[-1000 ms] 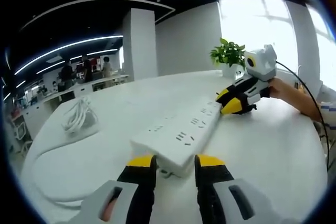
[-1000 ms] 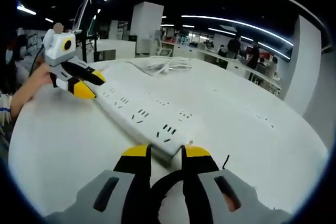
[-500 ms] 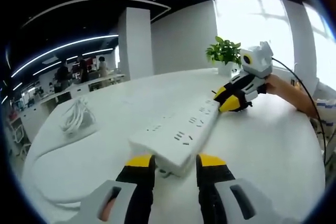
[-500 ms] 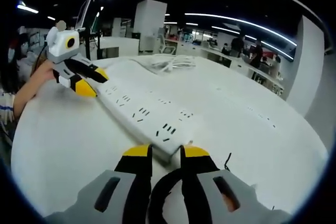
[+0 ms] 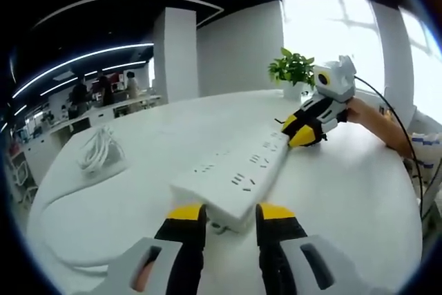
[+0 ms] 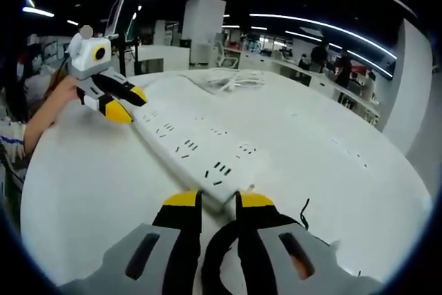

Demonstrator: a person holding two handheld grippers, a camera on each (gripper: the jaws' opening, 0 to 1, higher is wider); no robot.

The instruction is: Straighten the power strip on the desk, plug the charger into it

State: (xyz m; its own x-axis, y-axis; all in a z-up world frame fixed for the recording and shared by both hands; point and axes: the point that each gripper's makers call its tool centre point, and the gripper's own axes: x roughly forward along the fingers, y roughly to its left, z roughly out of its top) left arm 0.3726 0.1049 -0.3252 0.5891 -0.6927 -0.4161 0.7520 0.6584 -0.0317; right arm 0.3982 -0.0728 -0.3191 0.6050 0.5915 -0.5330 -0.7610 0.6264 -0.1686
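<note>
status: straightening step in hand, judged from the layout. the strip (image 5: 235,177) is gripped at both ends: left hand-held gripper (image 5: 229,213) is seen clamped on the near end in the left gripper view, and the right hand-held gripper (image 5: 298,134) is seen at 1 o'clock against the far end. in the right gripper view the right hand-held gripper (image 6: 209,202) is closed on its end of the strip (image 6: 190,150), with the left hand-held gripper (image 6: 124,105) at 10 o'clock on the opposite end. the strip lies flat on the desk (image 5: 352,191), running diagonally across both views; whether it is squared up yet cannot be told.

left to do: release, fetch charger, plug in. no charger is identified with certainty; a bundle of white cable (image 5: 100,151) is seen at 9 o'clock, well apart from the strip, and the charger may be with it.

materials: strip is a long, flat, rigid white plastic bar with rows of slot sockets on top. desk is smooth matte white, round-edged. a black cord (image 6: 217,257) loops between the right jaws. jaw tips are yellow over black, bodies grey. a potted plant (image 5: 295,70) stands at 1 o'clock.
</note>
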